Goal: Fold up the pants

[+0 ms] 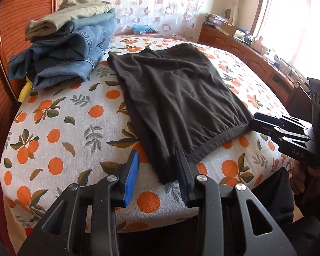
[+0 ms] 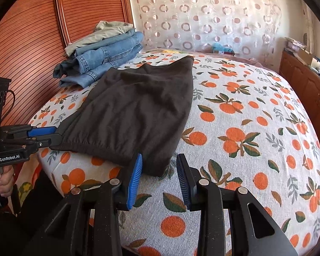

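Observation:
Dark brown pants (image 1: 177,93) lie folded flat on the bed, waistband toward me; they also show in the right wrist view (image 2: 136,115). My left gripper (image 1: 156,162) is open, its blue-padded jaws on either side of the near left corner of the pants. My right gripper (image 2: 160,166) is open around the near right corner. In the left wrist view the right gripper (image 1: 253,121) touches the waistband's right end. In the right wrist view the left gripper (image 2: 55,134) sits at the waistband's left end.
A stack of folded jeans (image 1: 68,55) with an olive garment (image 1: 74,15) on top sits at the back left by the wooden headboard (image 2: 32,49). The orange-print bedspread (image 2: 256,128) covers the bed. A wooden cabinet (image 1: 256,55) runs along the right under the window.

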A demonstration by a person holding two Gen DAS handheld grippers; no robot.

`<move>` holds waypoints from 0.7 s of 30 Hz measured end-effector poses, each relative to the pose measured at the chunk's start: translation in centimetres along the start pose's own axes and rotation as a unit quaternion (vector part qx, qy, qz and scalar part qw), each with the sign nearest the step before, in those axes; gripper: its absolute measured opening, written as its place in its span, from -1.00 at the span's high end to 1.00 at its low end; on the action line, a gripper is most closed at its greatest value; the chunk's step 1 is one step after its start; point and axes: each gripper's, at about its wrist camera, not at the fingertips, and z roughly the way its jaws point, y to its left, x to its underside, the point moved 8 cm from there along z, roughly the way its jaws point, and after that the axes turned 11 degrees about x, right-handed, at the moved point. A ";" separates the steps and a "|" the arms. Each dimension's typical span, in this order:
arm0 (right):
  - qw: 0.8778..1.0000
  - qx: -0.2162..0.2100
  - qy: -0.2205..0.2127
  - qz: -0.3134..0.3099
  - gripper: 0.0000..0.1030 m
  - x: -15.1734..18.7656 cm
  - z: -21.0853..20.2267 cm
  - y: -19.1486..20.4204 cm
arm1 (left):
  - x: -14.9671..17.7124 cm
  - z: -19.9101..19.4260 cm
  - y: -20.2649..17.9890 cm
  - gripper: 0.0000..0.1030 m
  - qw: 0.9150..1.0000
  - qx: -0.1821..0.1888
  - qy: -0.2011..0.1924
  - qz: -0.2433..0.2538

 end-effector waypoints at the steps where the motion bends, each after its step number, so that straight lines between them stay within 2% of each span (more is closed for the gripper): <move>1: 1.000 -0.002 0.001 0.001 0.33 0.0 0.0 0.0 | 0.0 0.0 -0.1 0.31 1.000 0.001 0.000 0.000; 10: 1.000 -0.020 0.010 0.001 0.33 0.4 0.0 0.7 | 0.6 -0.1 -0.5 0.35 1.000 0.022 0.002 0.003; 12: 1.000 -0.016 0.009 0.000 0.40 0.4 0.0 0.7 | 0.8 -0.2 -0.6 0.37 1.000 0.022 0.001 0.003; 17: 1.000 -0.012 0.005 0.001 0.64 0.5 0.0 0.6 | 1.1 -0.3 -1.0 0.56 1.000 0.029 -0.004 0.004; 21: 1.000 -0.020 0.003 0.010 0.72 0.6 0.1 0.4 | 1.1 -0.2 -1.1 0.71 0.999 0.039 -0.009 -0.001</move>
